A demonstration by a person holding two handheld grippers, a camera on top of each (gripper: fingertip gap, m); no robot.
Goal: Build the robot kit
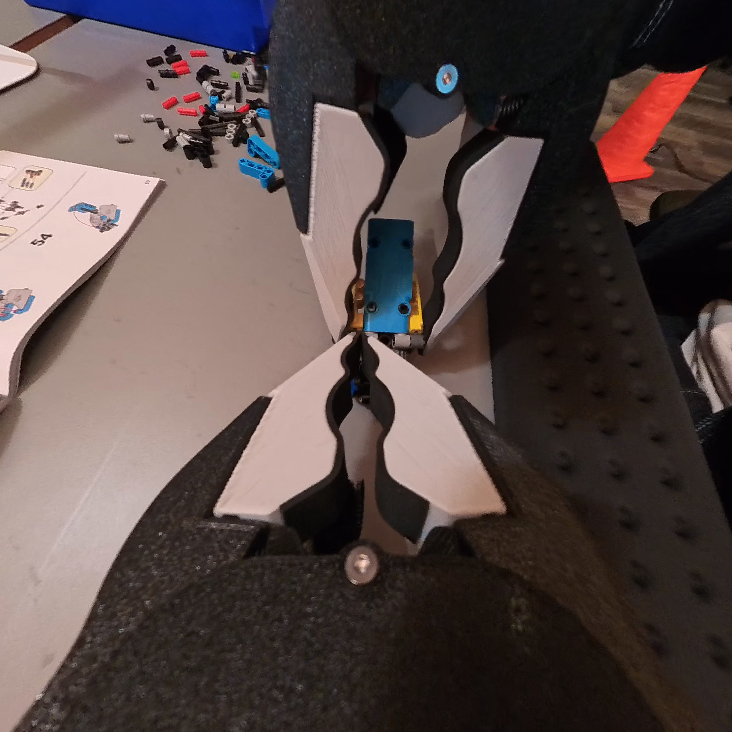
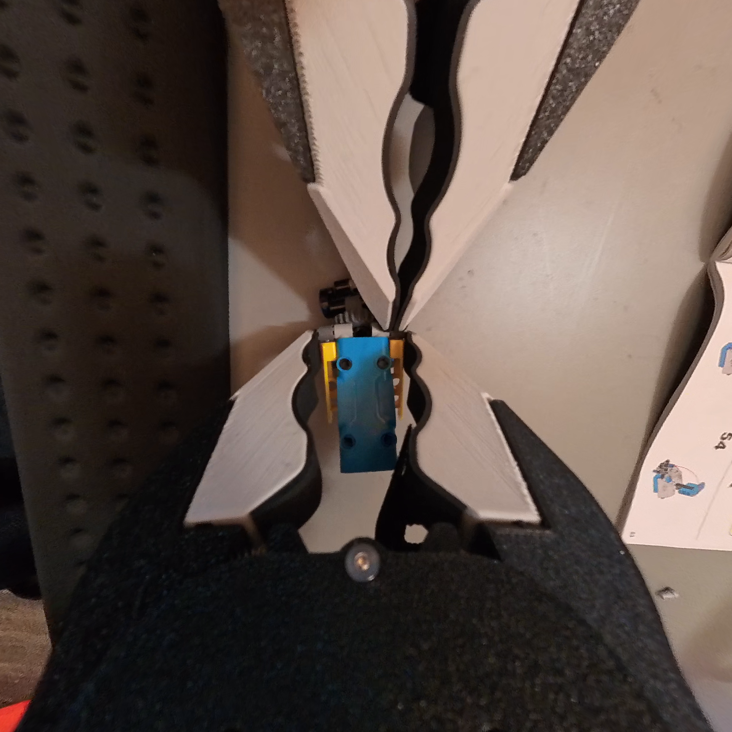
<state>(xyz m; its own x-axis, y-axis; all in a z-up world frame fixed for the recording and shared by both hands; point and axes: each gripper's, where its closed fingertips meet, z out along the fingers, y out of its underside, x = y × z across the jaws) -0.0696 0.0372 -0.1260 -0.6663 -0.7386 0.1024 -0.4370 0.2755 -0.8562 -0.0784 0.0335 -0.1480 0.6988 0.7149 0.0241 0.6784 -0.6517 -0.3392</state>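
The grey bench (image 1: 166,356) carries everything here, and a dark perforated panel (image 1: 586,356) stands along one side of it. A blue bin (image 1: 166,20) sits at the bench's far edge in the left wrist view, with an open instruction booklet (image 1: 67,245) lying toward the left edge and an orange printed piece (image 1: 645,122) showing beyond the panel.

The two grippers meet tip to tip over the bench, just beside the panel. The right gripper (image 2: 366,344) has its white fingers (image 2: 253,435) clamped either side of a small brick-built assembly (image 2: 366,412) with a blue plate on top and yellow beams at its flanks (the black pads press right against the yellow). The left gripper (image 1: 361,340) has its jaws pinched almost together at the tips on the end of that same assembly, where grey and black pieces stick out; I cannot tell exactly which piece it pinches.

A loose scatter of small parts (image 1: 214,115), black, red, grey and blue, lies near the blue bin, well apart from the grippers.
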